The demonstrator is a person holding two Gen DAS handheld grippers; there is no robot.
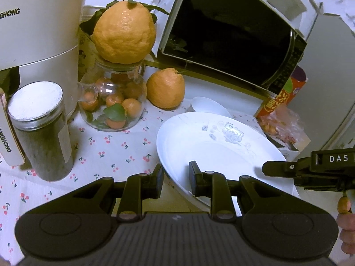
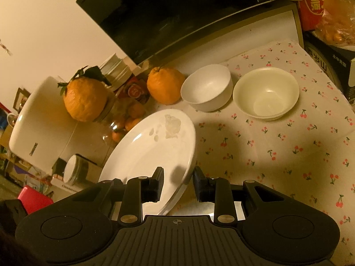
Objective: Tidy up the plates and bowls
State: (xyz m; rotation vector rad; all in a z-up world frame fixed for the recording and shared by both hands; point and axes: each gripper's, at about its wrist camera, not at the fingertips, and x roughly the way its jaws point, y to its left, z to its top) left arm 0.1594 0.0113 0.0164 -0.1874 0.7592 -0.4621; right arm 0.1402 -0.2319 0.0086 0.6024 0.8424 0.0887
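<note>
A large white plate with an embossed rose (image 1: 217, 146) is held tilted above the cherry-print tablecloth. My left gripper (image 1: 176, 177) straddles its near rim, one finger on each side. My right gripper (image 2: 178, 181) straddles the plate's (image 2: 150, 153) opposite rim; its fingers (image 1: 279, 168) show at the right of the left wrist view. Whether either pair of fingers presses the rim is unclear. A white bowl (image 2: 207, 87) and a cream bowl (image 2: 266, 93) stand side by side on the cloth beyond the plate. A bowl rim (image 1: 208, 105) shows behind the plate.
A microwave (image 1: 233, 37) stands at the back. A glass jar of small oranges (image 1: 113, 102) carries a large orange (image 1: 124, 33); another orange (image 1: 165, 88) lies beside it. A lidded canister (image 1: 42, 130) and a white appliance (image 1: 37, 22) stand left. A red box (image 1: 281, 95) and snack bag are right.
</note>
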